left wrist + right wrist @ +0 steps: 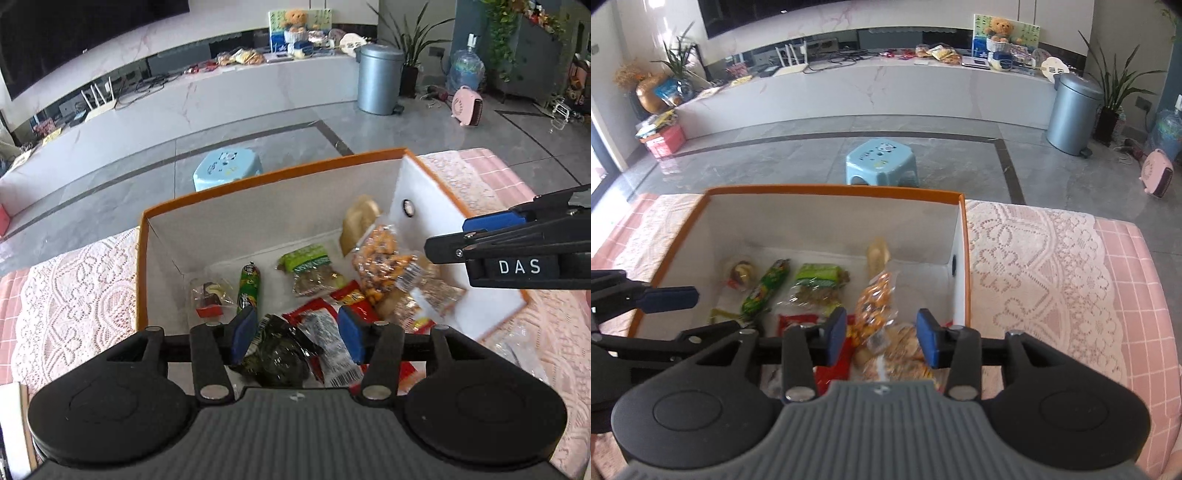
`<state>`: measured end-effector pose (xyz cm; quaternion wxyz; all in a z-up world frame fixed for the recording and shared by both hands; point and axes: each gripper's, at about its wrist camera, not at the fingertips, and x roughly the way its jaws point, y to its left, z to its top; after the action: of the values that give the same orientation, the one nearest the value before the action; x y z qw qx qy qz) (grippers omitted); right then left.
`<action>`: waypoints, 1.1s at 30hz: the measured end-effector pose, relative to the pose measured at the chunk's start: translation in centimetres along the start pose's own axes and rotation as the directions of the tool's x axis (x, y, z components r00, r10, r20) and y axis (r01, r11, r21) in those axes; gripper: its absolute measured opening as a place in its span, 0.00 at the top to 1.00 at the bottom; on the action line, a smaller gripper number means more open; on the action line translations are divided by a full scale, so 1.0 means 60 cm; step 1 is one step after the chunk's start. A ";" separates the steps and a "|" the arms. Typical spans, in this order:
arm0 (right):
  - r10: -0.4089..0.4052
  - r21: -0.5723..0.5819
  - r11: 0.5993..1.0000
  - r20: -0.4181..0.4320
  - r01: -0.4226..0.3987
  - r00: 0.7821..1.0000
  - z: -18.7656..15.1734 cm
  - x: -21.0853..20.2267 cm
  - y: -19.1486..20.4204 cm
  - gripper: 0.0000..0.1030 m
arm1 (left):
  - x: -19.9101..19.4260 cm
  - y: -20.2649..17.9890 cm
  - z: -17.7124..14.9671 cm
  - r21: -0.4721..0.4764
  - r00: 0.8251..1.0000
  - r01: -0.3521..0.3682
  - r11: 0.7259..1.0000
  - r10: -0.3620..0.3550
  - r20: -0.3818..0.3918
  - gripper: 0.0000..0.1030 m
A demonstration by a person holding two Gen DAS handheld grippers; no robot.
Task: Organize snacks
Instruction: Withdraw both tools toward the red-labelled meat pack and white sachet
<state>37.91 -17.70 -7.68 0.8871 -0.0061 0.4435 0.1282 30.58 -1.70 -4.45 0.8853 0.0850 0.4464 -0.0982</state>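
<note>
snacks: lying loose in the orange-rimmed box (964, 258)
left gripper (297, 338): spread, empty, over the dark packet (275, 352)
right gripper (881, 341): spread, empty, over the biscuit bag (901, 354)
nearer: each to its own packet, directly below
green tube (764, 290): long axis running away from the grippers

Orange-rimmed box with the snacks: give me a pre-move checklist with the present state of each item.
1. Left gripper open: ok.
2. Right gripper open: ok.
3. Either gripper holding a snack: cannot tell; the dark packet lies between the left pads, contact unclear.
4. Orange-rimmed box upright on the lace cloth: ok.
5. Green tube inside the box: ok.
6. Snacks sorted: not ok, packets overlap.
</note>
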 end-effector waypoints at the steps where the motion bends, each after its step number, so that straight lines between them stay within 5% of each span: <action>1: 0.010 0.000 1.000 0.007 -0.010 1.000 -0.004 -0.012 0.000 0.57 | -0.009 -0.004 -0.003 0.005 1.000 -0.004 1.000 0.004 0.008 0.40; 10: 0.079 -0.014 0.997 0.119 -0.078 0.990 -0.072 -0.139 -0.006 0.44 | -0.112 -0.047 -0.057 -0.018 0.993 0.056 0.998 -0.054 0.107 0.36; 19: 0.083 -0.008 0.996 0.283 -0.085 0.956 -0.202 -0.240 -0.036 0.29 | -0.154 -0.090 -0.148 -0.085 0.977 0.121 0.989 -0.104 0.185 0.28; 33: -0.026 0.096 0.995 0.280 -0.001 0.960 -0.382 -0.194 -0.084 0.19 | -0.096 -0.142 -0.237 -0.061 0.981 0.107 0.992 -0.096 0.167 0.19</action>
<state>14.42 -28.04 -12.94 0.9410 0.0515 0.3187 0.1011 14.06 -5.99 -8.67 0.9152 0.0231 0.3792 -0.1344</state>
